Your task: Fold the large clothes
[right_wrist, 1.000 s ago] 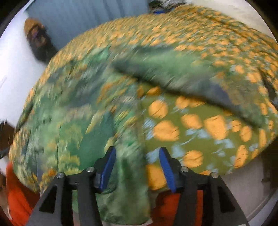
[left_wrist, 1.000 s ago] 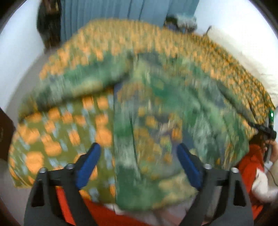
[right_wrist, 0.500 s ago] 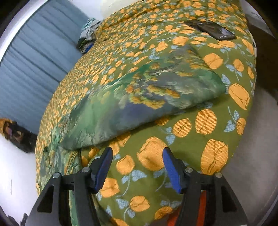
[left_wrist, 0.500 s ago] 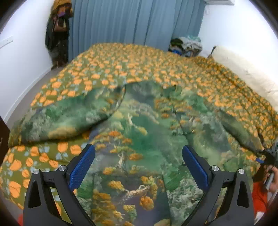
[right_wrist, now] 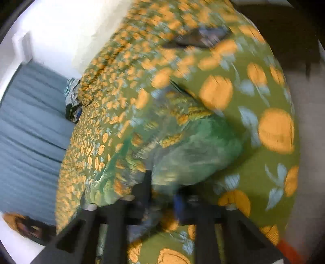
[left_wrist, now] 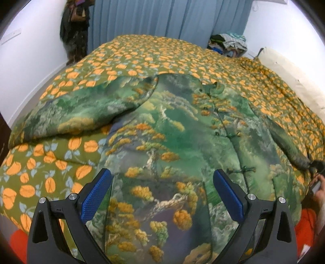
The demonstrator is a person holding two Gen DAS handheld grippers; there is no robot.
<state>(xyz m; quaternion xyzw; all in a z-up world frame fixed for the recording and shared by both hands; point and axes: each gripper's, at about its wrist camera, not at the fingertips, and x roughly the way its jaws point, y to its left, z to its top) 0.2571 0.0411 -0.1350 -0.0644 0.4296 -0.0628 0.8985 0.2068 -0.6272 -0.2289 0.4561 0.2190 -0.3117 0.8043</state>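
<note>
Left wrist view. Item: large green garment printed with a painted landscape of trees and orange foliage [left_wrist: 182, 142], lying front-up on the bed, collar [left_wrist: 211, 88] toward the far side, cord fastenings down the front. Its body is spread fairly flat. One sleeve [left_wrist: 81, 113] lies out to the left, rumpled; the other sleeve [left_wrist: 284, 140] runs out to the right edge of the bed. Support: olive bedspread with an orange fruit print [left_wrist: 142, 54]. Left gripper [left_wrist: 162, 190]: blue-padded fingers wide apart, hovering above the lower body of the garment, nothing between them. At the far right edge, a person's hand [left_wrist: 316, 188] holds the other tool at the cuff end of the right sleeve. Background: blue pleated curtain [left_wrist: 162, 18], heap of clothes [left_wrist: 227, 43], cream pillow [left_wrist: 294, 81].

Right wrist view. Blurred. Right gripper [right_wrist: 162, 195]: fingers have just closed and are clamped together on the green fabric of the sleeve end, which bunches directly ahead of them over the bedspread's edge.

Progress, judged: early. The garment is laid out; no fold is visible yet. The right sleeve is gripped, probably to be carried across the body. Left to do: the left sleeve, then folding the body up.
</note>
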